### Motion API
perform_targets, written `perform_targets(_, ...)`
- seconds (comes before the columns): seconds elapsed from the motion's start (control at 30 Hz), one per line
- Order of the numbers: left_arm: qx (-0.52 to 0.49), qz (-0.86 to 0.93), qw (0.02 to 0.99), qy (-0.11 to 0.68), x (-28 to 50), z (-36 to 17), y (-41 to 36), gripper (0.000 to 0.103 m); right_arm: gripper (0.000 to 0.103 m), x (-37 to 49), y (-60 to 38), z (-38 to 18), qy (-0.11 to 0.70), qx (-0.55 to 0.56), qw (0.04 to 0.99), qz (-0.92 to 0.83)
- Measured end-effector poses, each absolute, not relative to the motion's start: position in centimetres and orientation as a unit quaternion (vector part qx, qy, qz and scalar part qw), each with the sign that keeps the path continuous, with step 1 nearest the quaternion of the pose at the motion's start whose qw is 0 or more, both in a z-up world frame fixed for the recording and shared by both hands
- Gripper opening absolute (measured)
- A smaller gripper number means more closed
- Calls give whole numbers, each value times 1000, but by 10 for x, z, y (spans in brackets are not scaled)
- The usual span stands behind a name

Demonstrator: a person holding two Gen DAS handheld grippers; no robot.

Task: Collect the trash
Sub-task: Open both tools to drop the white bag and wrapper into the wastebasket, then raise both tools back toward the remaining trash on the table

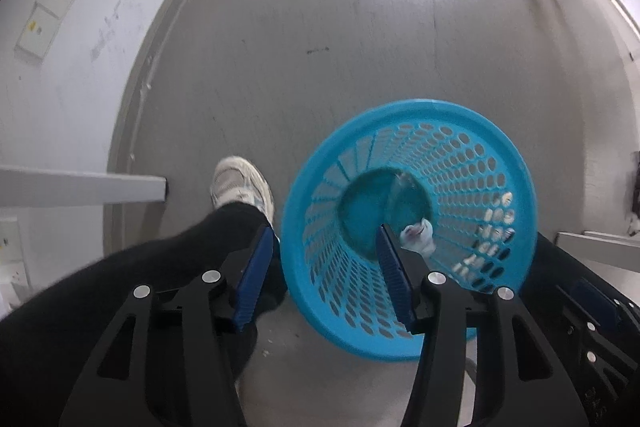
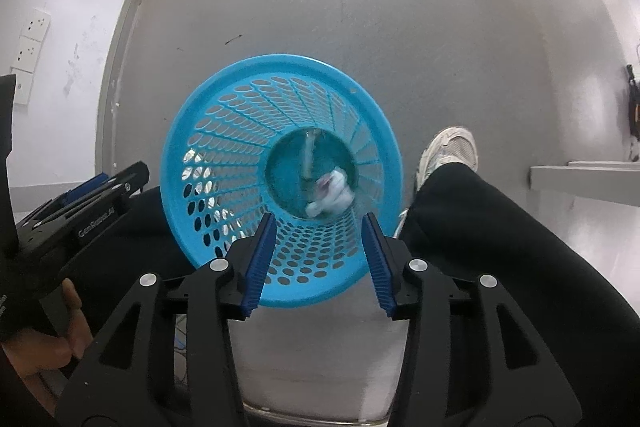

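Looking down into the round blue perforated plastic basket point(image 2: 280, 183), standing on the grey floor point(image 2: 400, 47) between the person's black-trousered legs, a crumpled white wad of trash point(image 2: 334, 197) lies on the basket's solid bottom, toward the near side. A blurred pale streak beside it may be a second piece, but I cannot tell what it is. Both the left tongs point(image 1: 326, 273) and the right tongs point(image 2: 318, 261) are spread wide with nothing between the blue pads, the right pair poised over the basket mouth. Judging from this, at least one piece is already deposited; no further litter shows on the visible floor, so whatever remains lies out of view. The basket stands upright, its long axis vertical and mouth opening straight up at the cameras; the wad is too blurred to give a clear long axis.
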State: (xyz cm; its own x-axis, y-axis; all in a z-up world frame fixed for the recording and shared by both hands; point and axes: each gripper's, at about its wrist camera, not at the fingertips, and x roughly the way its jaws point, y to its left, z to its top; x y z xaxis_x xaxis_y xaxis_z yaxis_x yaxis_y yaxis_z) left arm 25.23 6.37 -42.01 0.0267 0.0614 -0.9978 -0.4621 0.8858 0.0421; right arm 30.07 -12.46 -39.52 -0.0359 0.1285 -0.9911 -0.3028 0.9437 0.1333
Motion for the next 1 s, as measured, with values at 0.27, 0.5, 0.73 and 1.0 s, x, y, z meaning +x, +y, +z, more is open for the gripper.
perform_targets(0.27, -203, 159, 711, 654, 217, -386, 59, 56, 53, 269, -125, -348, 664, -86, 719, 189)
perform_targets(0.5, -197, 136, 749, 618, 189, -344, 48, 61, 58, 245, -140, -308, 638, -63, 737, 215)
perform_targets(0.73, -159, 122, 797, 570, 158, -302, 33, 65, 60, 215, -152, -270, 603, -57, 757, 244)
perform_targets(1.0, -125, 108, 836, 523, 127, -254, 30, 78, 69, 179, -175, -214, 548, -50, 792, 265)
